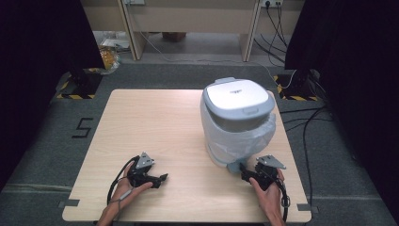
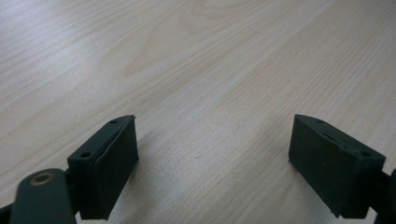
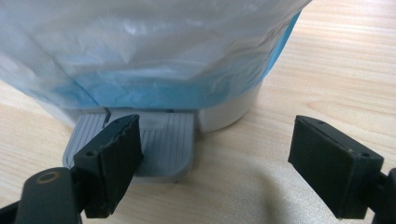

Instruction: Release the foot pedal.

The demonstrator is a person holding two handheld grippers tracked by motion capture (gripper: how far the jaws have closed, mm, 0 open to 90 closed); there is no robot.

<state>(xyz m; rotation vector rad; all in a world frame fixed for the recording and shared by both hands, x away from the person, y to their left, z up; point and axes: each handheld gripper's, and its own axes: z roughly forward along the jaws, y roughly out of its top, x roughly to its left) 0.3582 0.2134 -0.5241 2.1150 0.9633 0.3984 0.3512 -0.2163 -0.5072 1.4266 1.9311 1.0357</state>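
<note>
bin (image 1: 237,120) at bench (image 1: 155,127) 2 o'clock, lid shut, body wrapped in plastic bag, inside hidden | pedal (image 3: 161,140) at its base, partly behind one jaw | right gripper (image 1: 244,170) low, jaws wide apart, empty, at pedal | left gripper (image 1: 162,178) at 7 o'clock, jaws wide apart, empty

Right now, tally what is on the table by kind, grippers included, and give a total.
Pedal bins: 1, the grey-lidded bin, lid down, its pedal facing the person.
Plastic liners: 1, the liner draped over the bin's outside.
Handheld grippers: 2, the left gripper and the right gripper, both with jaws apart.
Total: 4
</note>
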